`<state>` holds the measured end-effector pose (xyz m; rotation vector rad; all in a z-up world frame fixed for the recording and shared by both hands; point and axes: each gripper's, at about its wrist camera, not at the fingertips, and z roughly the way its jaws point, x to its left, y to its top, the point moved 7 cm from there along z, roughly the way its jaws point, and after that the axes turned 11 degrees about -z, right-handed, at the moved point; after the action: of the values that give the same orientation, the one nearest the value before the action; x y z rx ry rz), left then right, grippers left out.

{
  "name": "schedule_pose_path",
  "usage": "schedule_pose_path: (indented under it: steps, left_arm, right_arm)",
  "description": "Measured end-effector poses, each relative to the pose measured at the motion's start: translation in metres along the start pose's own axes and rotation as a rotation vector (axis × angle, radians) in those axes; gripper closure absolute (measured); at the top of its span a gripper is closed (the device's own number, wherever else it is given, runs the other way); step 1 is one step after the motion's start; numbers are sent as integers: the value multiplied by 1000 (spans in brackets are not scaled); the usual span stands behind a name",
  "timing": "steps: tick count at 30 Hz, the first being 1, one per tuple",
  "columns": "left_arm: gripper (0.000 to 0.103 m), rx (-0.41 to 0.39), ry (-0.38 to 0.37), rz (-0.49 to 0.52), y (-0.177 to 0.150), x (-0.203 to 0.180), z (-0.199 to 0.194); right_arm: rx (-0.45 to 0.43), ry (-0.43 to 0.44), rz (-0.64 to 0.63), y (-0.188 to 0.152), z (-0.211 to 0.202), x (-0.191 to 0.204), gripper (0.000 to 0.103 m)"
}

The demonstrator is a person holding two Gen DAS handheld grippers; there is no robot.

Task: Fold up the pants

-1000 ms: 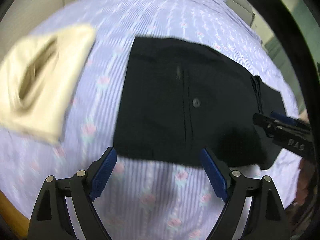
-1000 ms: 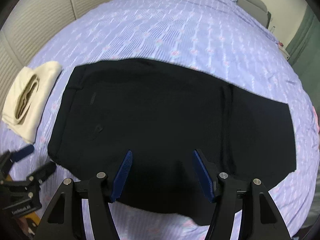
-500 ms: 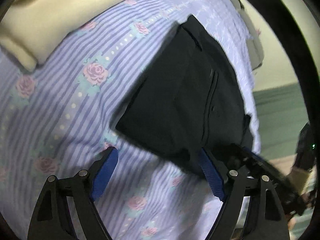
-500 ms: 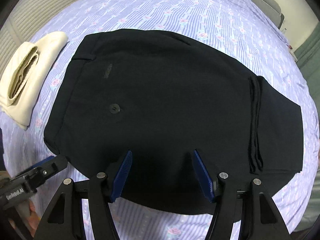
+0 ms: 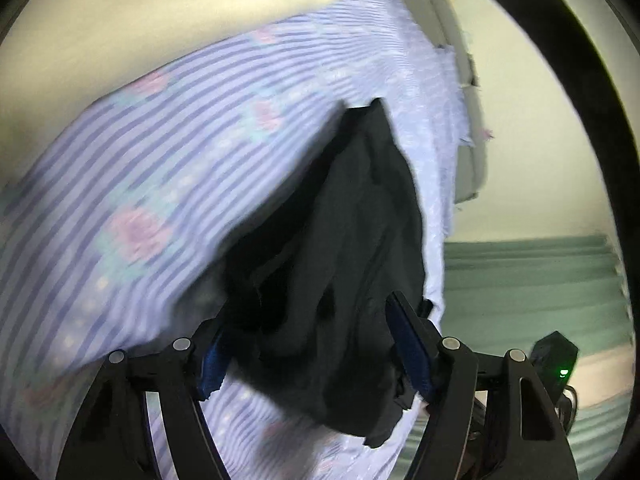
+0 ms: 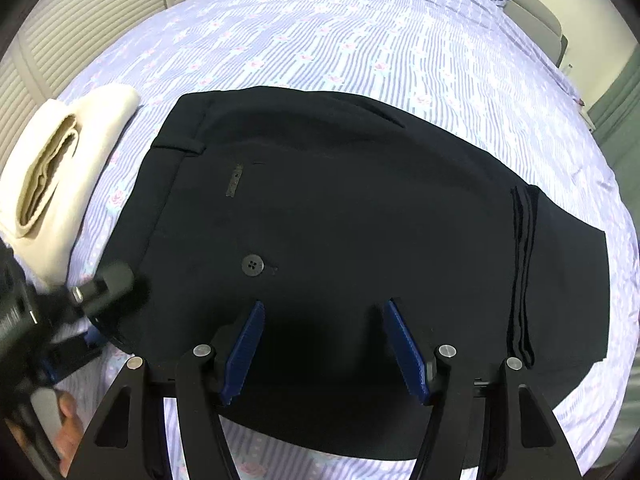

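Pants (image 6: 360, 232), black and folded flat, lie on the striped floral bedsheet (image 6: 360, 32); a small label near the waistband is unreadable. A button (image 6: 252, 265) shows centrally. At 9 o'clock lies a cream cloth (image 6: 60, 168). Left gripper (image 5: 316, 344) has its fingers apart around the pants' corner; right gripper (image 6: 324, 344) hovers spread wide above them.

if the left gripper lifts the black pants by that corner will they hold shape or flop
Probably flop: the pants already bunch into soft wrinkles between the left gripper fingers. The stacked layers at the folded edge would likely slide apart. The bedsheet looks soft, so dragging may rumple it.
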<state>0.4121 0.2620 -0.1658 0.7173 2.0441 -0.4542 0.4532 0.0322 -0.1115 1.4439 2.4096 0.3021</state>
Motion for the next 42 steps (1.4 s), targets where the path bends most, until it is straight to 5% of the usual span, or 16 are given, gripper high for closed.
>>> schedule_pose_path:
  steps: [4, 9, 13, 18, 22, 27, 29, 31, 34, 38, 42]
  left_arm:
    - [35, 10, 44, 122, 2, -12, 12]
    - [36, 63, -63, 13, 14, 3, 21]
    - [69, 100, -60, 54, 10, 4, 11]
    - [64, 137, -214, 120, -2, -19, -10]
    - [59, 129, -27, 83, 9, -2, 19]
    - [52, 143, 42, 109, 15, -9, 36]
    - [61, 142, 61, 126, 13, -9, 35]
    - [74, 133, 81, 179, 7, -18, 25]
    - [80, 83, 130, 257, -6, -43, 6]
    - [83, -14, 378, 439, -25, -80, 3]
    - [85, -136, 482, 597, -47, -129, 4]
  right_arm:
    - [3, -2, 12, 5, 0, -6, 39]
    - [16, 3, 30, 2, -1, -7, 39]
    - [11, 7, 33, 7, -5, -2, 39]
    - [-7, 17, 28, 11, -11, 1, 39]
    - [-14, 1, 20, 10, -11, 7, 39]
    - [-12, 12, 57, 2, -17, 1, 39]
    - [-16, 8, 65, 1, -17, -3, 39]
    - [-26, 4, 66, -2, -19, -7, 39]
    - [-50, -7, 67, -8, -24, -12, 39]
    - [-79, -14, 96, -11, -32, -28, 39]
    - [-107, 8, 147, -17, -41, -53, 39]
